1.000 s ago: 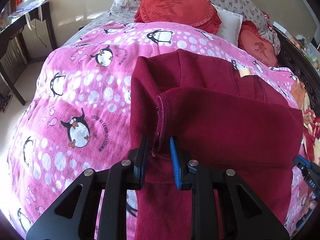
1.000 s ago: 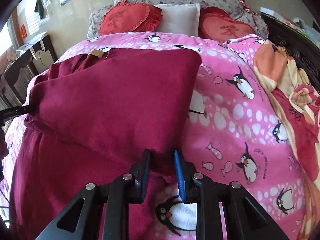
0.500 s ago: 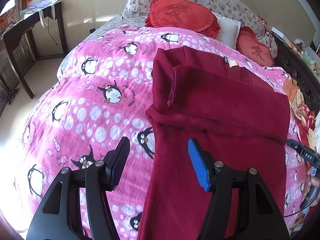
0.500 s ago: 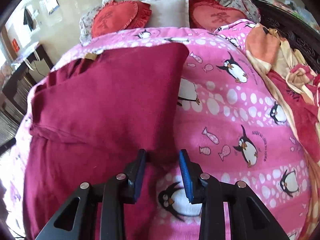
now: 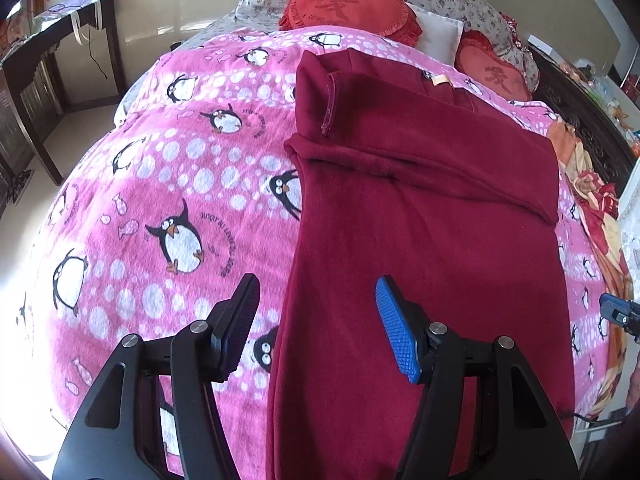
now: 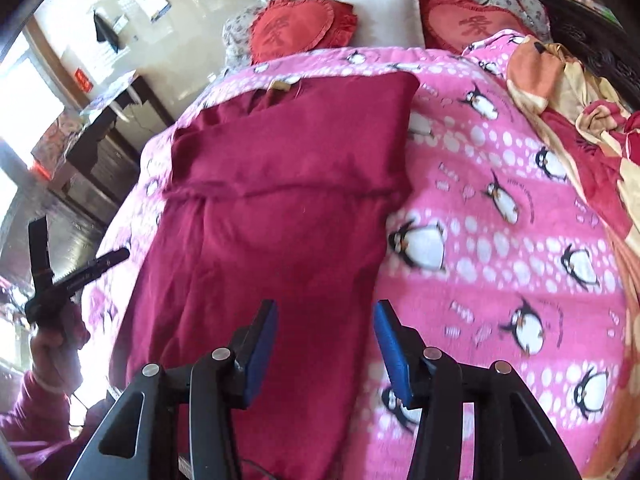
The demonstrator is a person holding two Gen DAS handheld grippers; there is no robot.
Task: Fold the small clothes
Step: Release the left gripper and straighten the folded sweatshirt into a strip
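A dark red fleece garment (image 5: 420,216) lies on the pink penguin blanket (image 5: 168,184), its far part folded back over itself with a tan label (image 5: 442,80) at the top. My left gripper (image 5: 316,330) hovers open above the garment's left edge, nothing between its pads. In the right wrist view the same garment (image 6: 280,208) fills the middle. My right gripper (image 6: 326,350) hangs over its right edge with jaws opening and nothing pinched between them. The left gripper (image 6: 76,268) shows at the left there, held by a hand in a pink sleeve.
Two red heart cushions (image 5: 344,6) and a white pillow (image 6: 380,16) lie at the head of the bed. An orange and red patterned blanket (image 6: 580,92) is bunched along the right side. A dark wooden desk (image 5: 52,68) stands on the left by the wall.
Both grippers let go of the folded edge and opened. They pulled back toward the near end of the garment, which now lies flat with its top part folded over.
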